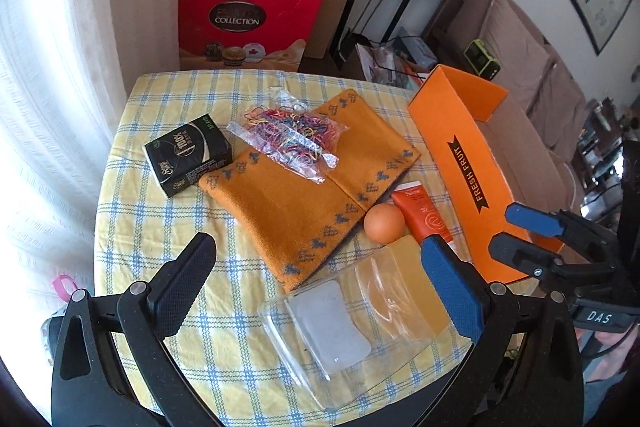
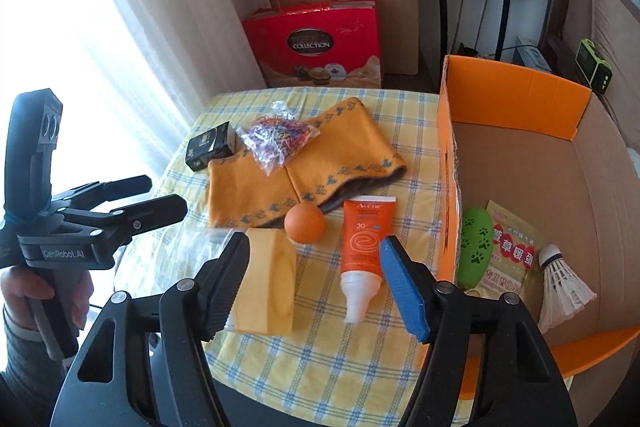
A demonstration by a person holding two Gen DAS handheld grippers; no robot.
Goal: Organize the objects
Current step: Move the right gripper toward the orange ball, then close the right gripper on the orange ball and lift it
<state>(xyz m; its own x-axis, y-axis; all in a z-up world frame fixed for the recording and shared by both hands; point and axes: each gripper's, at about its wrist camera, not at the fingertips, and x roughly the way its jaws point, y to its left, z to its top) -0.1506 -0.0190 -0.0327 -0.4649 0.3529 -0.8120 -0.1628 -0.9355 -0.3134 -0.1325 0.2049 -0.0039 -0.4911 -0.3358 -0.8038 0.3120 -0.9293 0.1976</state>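
Sunscreen tube (image 2: 361, 255) looks like the piece in hand: it lies flat on the checked tablecloth (image 2: 320, 359), white cap toward you at 6 o'clock, just beside the wall of the orange box (image 2: 447, 163). Your right gripper (image 2: 320, 291) hangs over it with jaws spread, tube between them but the pads not touching it; no earlier frame to compare. Centre the jaws across the tube's orange body, not the tapering cap, then close until both pads bear. Yellow block (image 2: 267, 287) lies against the black finger (image 2: 222, 291) at 9 o'clock; keep that finger off it so it doesn't get dragged along. Orange ball (image 2: 306, 225) at 11 o'clock of the tube, near but apart, liable to roll if nudged. Box already holds a green case (image 2: 476, 247), a printed packet (image 2: 514, 251) and a shuttlecock (image 2: 562, 283), so lift clear of the wall before lowering. Left gripper (image 1: 316, 287) spread and empty above a clear plastic tray (image 1: 332, 323). Further out: orange knit cloth (image 1: 304, 199) with a bag of rubber bands (image 1: 288, 135) on it, black carton (image 1: 188, 159) at 10 o'clock. Hard to read: the clear tray's edges blur into the cloth, and whether the tube touches the box wall can't be told. The near box wall is cut off by the frame.
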